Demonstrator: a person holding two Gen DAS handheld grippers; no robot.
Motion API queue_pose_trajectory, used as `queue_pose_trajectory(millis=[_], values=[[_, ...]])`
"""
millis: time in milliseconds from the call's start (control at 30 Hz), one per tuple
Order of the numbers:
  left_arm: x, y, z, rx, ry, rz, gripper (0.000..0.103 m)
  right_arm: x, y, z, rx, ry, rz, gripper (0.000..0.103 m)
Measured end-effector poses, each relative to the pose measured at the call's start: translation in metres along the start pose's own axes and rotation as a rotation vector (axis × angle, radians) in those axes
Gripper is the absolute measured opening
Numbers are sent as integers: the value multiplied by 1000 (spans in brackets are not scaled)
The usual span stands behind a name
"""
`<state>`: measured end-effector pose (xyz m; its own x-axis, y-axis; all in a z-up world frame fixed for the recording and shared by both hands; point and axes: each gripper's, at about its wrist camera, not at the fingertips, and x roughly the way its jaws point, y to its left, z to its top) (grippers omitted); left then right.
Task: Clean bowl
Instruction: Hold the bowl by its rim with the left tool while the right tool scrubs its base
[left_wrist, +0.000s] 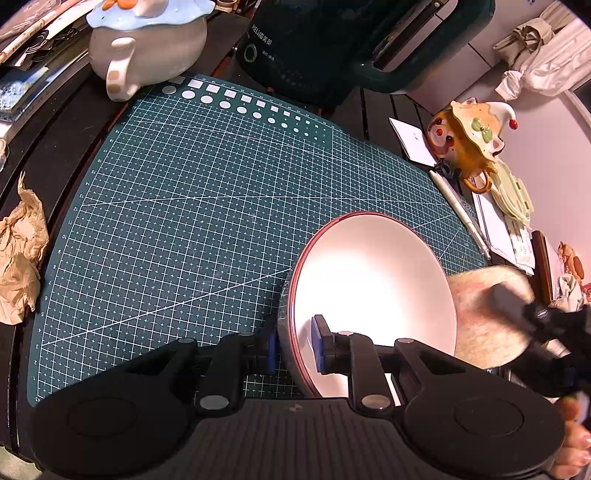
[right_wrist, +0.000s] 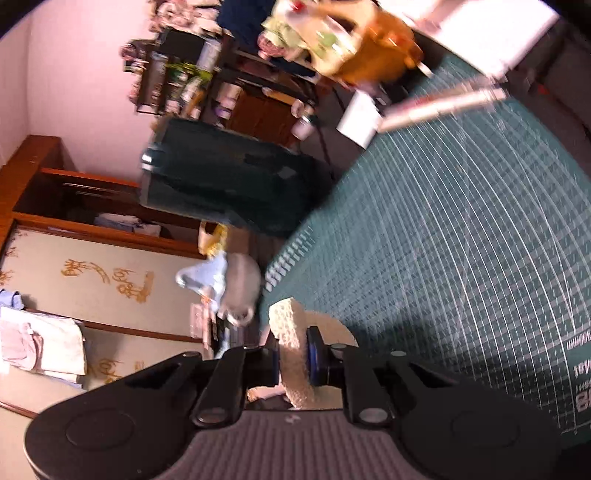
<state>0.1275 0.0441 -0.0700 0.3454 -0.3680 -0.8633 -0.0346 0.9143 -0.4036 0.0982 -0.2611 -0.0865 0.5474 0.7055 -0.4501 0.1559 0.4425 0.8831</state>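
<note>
A white bowl (left_wrist: 373, 280) with a red-brown rim stands tilted on its edge on the green cutting mat (left_wrist: 184, 206). My left gripper (left_wrist: 295, 349) is shut on the bowl's rim, one blue pad outside the wall and one inside. A pale, round sponge (left_wrist: 484, 314) is at the bowl's right edge, blurred, with the dark right gripper (left_wrist: 532, 317) on it. In the right wrist view my right gripper (right_wrist: 293, 354) is shut on the sponge (right_wrist: 291, 339), which stands edge-up between the blue pads above the mat (right_wrist: 461, 240).
A grey teapot with a blue lid (left_wrist: 147, 40) and a dark green appliance (left_wrist: 351, 48) stand at the mat's far side. An orange figurine pot (left_wrist: 469, 144), papers and a pen (left_wrist: 461, 210) lie to the right. Crumpled brown paper (left_wrist: 20, 254) sits at the left.
</note>
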Motion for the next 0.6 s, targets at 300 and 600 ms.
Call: queue_pose_trajectory(millis=[300, 600], values=[[1, 2, 0, 2, 0, -1, 19, 1, -4, -3, 13, 7, -18, 14], [1, 2, 1, -14, -4, -5, 19, -2, -3, -8, 3, 0, 0, 14]])
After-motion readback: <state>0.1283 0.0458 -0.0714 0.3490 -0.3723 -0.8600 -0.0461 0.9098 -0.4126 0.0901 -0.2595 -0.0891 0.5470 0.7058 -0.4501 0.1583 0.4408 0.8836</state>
